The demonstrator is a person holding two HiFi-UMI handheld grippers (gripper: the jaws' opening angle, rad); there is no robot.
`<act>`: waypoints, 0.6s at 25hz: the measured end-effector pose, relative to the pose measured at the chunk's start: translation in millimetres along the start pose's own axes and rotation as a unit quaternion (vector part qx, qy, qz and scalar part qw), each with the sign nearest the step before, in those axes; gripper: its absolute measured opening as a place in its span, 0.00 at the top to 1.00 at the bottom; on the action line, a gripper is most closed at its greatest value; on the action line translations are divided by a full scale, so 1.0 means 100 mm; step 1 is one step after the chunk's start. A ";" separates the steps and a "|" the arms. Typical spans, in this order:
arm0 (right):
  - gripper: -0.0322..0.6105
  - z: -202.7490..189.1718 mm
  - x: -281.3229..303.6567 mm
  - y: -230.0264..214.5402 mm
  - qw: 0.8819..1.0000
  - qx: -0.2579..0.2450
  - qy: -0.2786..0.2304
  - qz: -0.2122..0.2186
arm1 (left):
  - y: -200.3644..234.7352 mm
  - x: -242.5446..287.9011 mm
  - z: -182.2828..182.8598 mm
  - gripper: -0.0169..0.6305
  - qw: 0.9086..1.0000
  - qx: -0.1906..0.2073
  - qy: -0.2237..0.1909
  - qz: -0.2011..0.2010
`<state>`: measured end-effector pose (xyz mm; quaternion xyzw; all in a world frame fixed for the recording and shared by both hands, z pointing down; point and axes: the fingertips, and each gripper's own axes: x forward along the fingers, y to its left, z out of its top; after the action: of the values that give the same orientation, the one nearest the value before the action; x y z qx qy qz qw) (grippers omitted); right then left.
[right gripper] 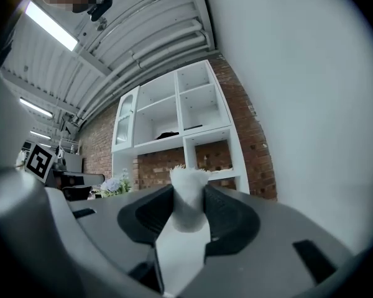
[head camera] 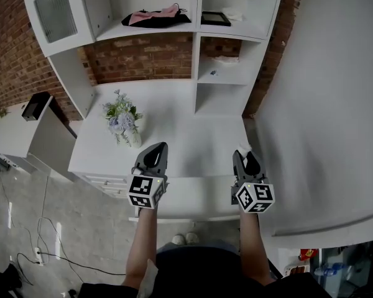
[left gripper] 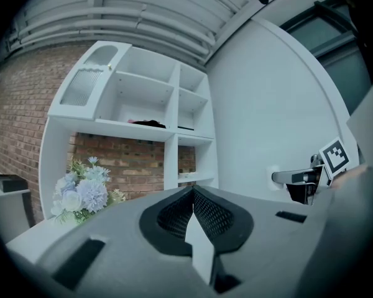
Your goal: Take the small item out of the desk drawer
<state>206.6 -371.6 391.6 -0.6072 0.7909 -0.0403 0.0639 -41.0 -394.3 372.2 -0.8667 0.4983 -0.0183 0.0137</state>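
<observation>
**Small white item clamped in right hand-held gripper**

The small white item (right gripper: 188,194), fuzzy at its top, is pinched between the jaws of the right hand-held gripper (head camera: 245,156), above the front part of the white tabletop (head camera: 193,138). The left hand-held gripper (head camera: 156,151) hovers alongside, jaws together and empty. A bouquet (head camera: 123,121) stands on the tabletop's left side, below white shelves (head camera: 196,42).

This looks like a home study. A white table (head camera: 186,144) with a shelf unit (head camera: 196,39) stands against a brick wall (head camera: 143,58), and flowers (head camera: 120,118) sit on it.
</observation>
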 end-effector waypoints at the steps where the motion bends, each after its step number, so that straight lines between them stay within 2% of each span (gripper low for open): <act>1: 0.71 0.00 0.01 0.02 1.000 -0.001 0.000 0.001 | 0.01 -0.01 0.00 0.96 1.000 0.000 0.000 0.000; 15: 0.71 0.03 0.09 0.28 0.999 -0.032 0.009 0.032 | 0.03 -0.06 -0.04 0.96 1.000 -0.007 0.004 0.005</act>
<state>178.0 -373.1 384.0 -0.5833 0.8111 -0.0180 0.0387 -46.5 -390.9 376.0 -0.8640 0.5031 -0.0180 0.0058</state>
